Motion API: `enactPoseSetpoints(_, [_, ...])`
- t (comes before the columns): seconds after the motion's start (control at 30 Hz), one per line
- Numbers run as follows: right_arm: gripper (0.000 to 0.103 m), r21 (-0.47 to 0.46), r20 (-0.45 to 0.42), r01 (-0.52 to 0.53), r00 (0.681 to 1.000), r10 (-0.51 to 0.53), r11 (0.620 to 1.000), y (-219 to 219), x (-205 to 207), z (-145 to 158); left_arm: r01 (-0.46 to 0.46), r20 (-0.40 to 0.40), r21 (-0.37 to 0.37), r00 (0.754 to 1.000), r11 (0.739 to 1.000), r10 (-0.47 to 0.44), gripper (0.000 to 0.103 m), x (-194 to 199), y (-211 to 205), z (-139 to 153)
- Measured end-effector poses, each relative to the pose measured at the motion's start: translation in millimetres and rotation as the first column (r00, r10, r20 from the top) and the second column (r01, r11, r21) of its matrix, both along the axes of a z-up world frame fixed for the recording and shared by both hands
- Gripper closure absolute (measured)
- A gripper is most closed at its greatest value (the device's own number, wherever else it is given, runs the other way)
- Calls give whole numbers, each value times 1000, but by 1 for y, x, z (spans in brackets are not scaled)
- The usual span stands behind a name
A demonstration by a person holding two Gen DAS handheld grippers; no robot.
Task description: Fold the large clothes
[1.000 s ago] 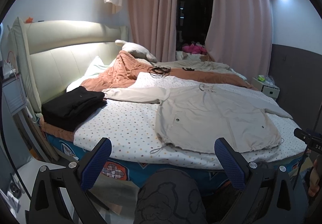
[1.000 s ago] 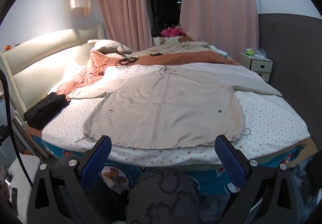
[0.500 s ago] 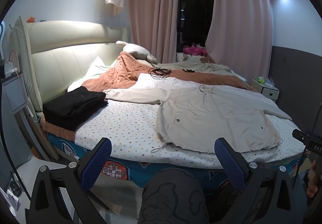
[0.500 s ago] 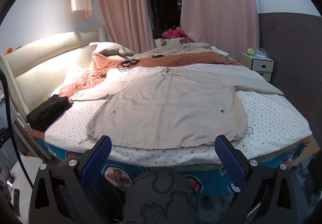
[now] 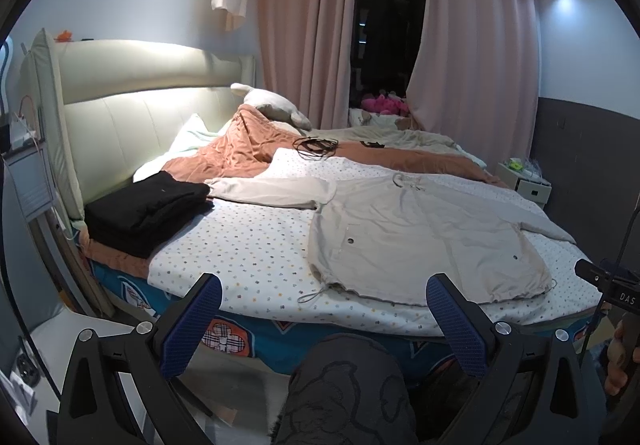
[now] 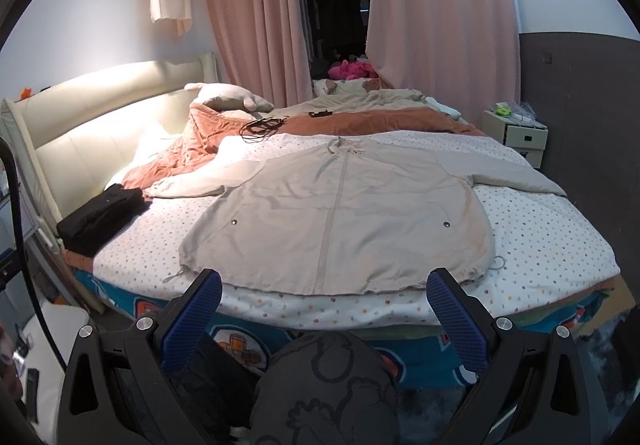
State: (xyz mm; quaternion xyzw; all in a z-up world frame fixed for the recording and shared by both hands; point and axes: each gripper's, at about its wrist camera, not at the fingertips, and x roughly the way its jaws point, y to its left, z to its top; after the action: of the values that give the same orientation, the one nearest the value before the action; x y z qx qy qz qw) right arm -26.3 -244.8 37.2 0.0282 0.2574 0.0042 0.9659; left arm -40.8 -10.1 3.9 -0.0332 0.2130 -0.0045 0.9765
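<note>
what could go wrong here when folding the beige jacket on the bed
The beige jacket has loose hem drawstrings that a gripper might catch instead of cloth. Its left sleeve ends near the folded black clothes, so a sweep may disturb that stack. Its hem lies near the bed edge, so it may slide off.

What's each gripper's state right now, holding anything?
Left gripper: open, empty, short of the beige jacket.
Right gripper: open, empty, facing the jacket's hem.
</note>
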Motion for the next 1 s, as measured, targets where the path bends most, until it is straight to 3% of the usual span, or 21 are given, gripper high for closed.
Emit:
enactPoseSetpoints(0.5, [1,4,-17,2,1000,-1,1000,-2,10,-1,-3,-9,-6,1000,1000,3,0,12,-2,2])
enactPoseSetpoints(0.87, [1,2,-44,3,999,-3,1000,-4,50,1,-22,-20,-14,1000,1000,22,1,51,5,5])
enactPoseSetpoints(1.0, [1,5,-55,-19,998,19,1000,1,73,2,-49,-24,-51,999,998,48,1,66,17,3])
